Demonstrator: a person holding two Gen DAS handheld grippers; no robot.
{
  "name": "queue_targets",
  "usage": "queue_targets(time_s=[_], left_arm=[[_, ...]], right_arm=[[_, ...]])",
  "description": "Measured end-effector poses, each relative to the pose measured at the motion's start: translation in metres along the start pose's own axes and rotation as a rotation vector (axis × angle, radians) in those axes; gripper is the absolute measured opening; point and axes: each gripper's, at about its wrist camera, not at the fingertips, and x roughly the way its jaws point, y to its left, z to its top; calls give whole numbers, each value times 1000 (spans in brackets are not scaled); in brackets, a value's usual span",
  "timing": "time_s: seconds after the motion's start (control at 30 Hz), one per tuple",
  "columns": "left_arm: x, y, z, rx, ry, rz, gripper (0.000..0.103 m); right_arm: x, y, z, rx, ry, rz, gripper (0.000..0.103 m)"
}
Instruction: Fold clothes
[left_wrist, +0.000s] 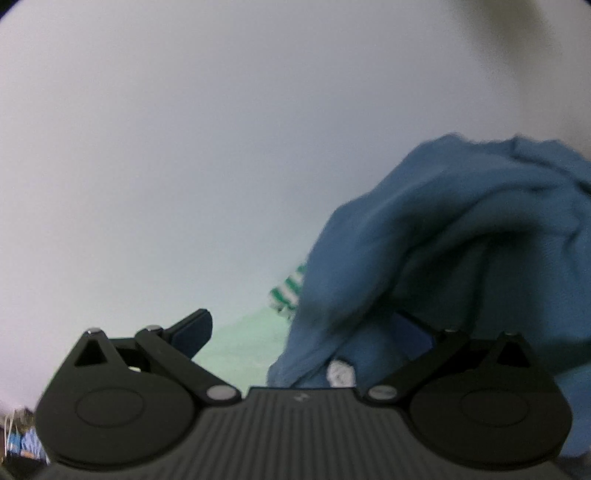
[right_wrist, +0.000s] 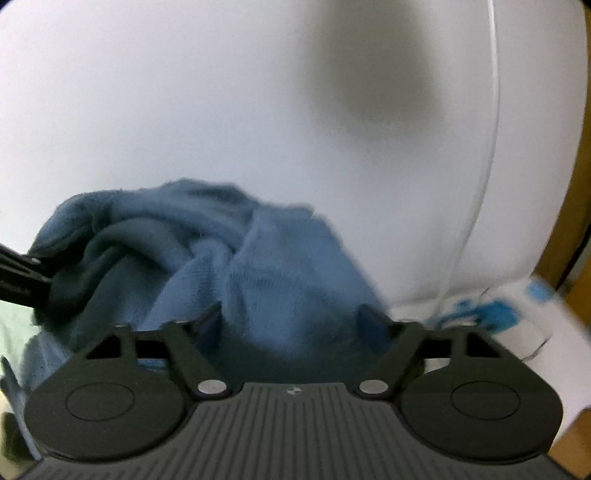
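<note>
A crumpled blue garment (left_wrist: 443, 229) lies in a heap on a white surface (left_wrist: 184, 147). My left gripper (left_wrist: 301, 330) stands open at the heap's left edge. Its left finger (left_wrist: 194, 330) is bare, and a fold of the cloth drapes over its right finger. In the right wrist view the same blue garment (right_wrist: 258, 258) bulges up between the fingers of my right gripper (right_wrist: 290, 317). These fingers stand apart, and blur hides whether the pads press on the cloth. The left gripper's black body (right_wrist: 18, 273) reaches into the heap from the left.
Pale green fabric (left_wrist: 243, 343) and a green-and-white striped piece (left_wrist: 288, 291) lie beside the heap. A blue-printed white package (right_wrist: 491, 314) sits to the right, beside a thin clear tube (right_wrist: 493, 147). A wooden edge (right_wrist: 576, 221) bounds the far right.
</note>
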Motion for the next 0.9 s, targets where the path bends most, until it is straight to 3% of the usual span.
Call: queue_targets(time_s=[0.03,0.07,0.1,0.2,0.27,0.3,0.33,0.4,0.53,0.63,0.7,0.9], left_arm=[[6,5,-2,-17,16,-9,102],[12,10,-4,-35,33,-18,102],[16,12,-5,-51,43,-35,102],[23,10,-4,-62,61,-60,102],[21,5,-4,-33,55,-42,88],[19,3,-6,-22,60,-50,75],[18,4,-7,-24,67,-72,73],[16,7,-10,-28,81,-115,79],[-7,30,-21,-74,30,-164,98],[-29,47,-33,-144,37,-291,100],[-49,53,-44,-158,27,-336,100],[-90,18,-64,-148,29,-479,101]], right_arm=[[2,-8,0,48,14,42,41],[-1,-12,2,77,16,60,21],[-5,-15,3,97,16,75,9],[-25,-14,3,50,1,94,9],[-39,-12,2,17,-8,110,9],[-48,-8,-3,-10,-8,135,9],[-57,-4,-8,-37,-8,160,9],[-75,4,-18,-90,-8,210,9],[-98,19,-37,-167,21,299,9],[-108,27,-52,-189,61,342,9],[-118,35,-62,-215,75,367,8],[-148,49,-82,-308,70,369,8]])
